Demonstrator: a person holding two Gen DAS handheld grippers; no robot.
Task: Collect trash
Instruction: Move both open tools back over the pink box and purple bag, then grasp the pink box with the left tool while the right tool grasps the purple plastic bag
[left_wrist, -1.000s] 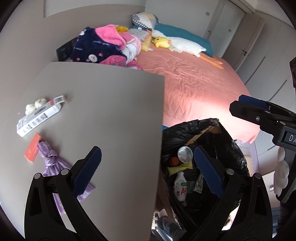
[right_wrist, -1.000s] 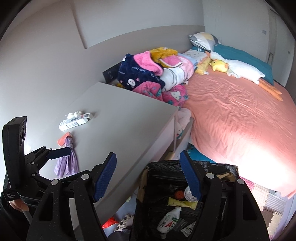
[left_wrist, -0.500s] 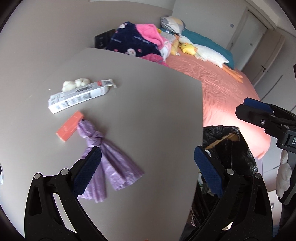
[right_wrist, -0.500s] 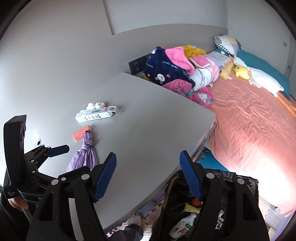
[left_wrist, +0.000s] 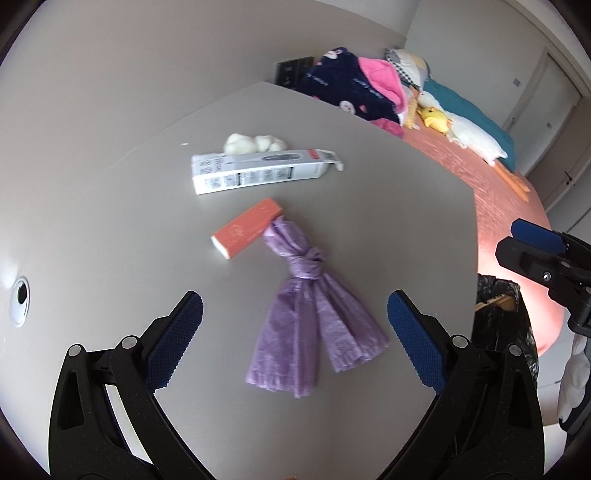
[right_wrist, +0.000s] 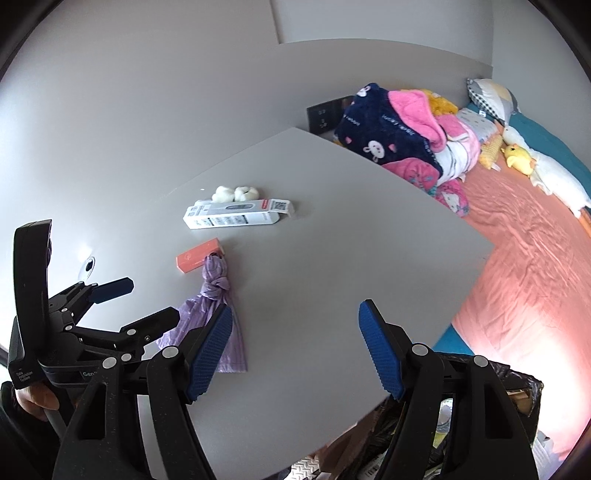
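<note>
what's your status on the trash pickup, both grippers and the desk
Left gripper open over knotted purple bag. Right gripper open, empty. Orange box, white carton, cotton balls uncollected. Nothing blocking.

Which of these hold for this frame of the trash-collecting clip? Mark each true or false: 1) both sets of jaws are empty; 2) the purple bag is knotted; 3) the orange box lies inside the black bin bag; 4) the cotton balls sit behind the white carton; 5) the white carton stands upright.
1) True: left gripper and right gripper hold nothing, jaws apart.
2) True: the purple bag is tied in a knot.
3) False: the orange box lies on the grey table, touching the bag's tip; the black bin bag is beside the table.
4) True: the cotton balls lie just beyond the white carton.
5) False: it lies flat.
</note>
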